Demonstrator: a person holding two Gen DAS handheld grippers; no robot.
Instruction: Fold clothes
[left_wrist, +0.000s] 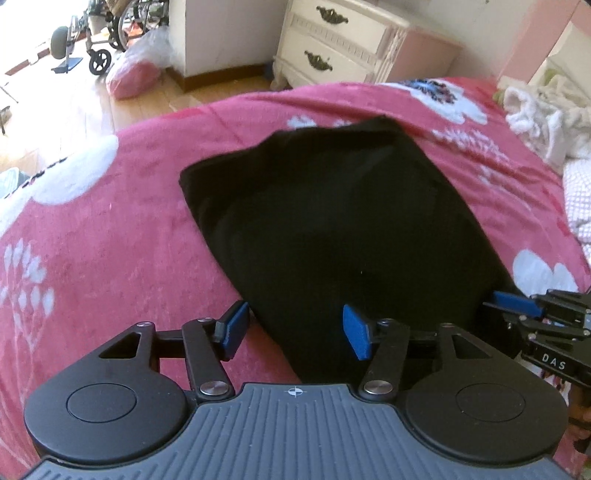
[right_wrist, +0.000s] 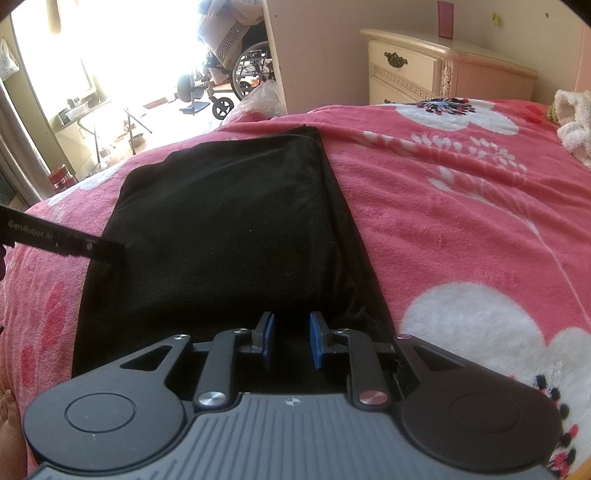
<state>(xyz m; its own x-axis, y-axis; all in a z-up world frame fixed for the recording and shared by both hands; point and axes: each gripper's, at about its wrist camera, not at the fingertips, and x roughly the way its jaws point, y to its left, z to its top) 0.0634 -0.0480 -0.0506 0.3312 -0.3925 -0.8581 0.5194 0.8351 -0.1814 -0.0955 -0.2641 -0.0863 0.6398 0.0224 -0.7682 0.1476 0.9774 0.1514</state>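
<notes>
On the bed (right_wrist: 461, 221), folded black trousers (right_wrist: 229, 229) run lengthwise away from both spread, empty hand-held grippers, left (left_wrist: 295, 328) and right (right_wrist: 291, 339).

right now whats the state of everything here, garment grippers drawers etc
black garment: folded, lying flat on the pink blanket
left gripper: open, fingers straddling the garment's near edge
right gripper: open, narrower gap, over the garment's near edge
nightstand drawers: closed
white towel: crumpled, unfolded
</notes>
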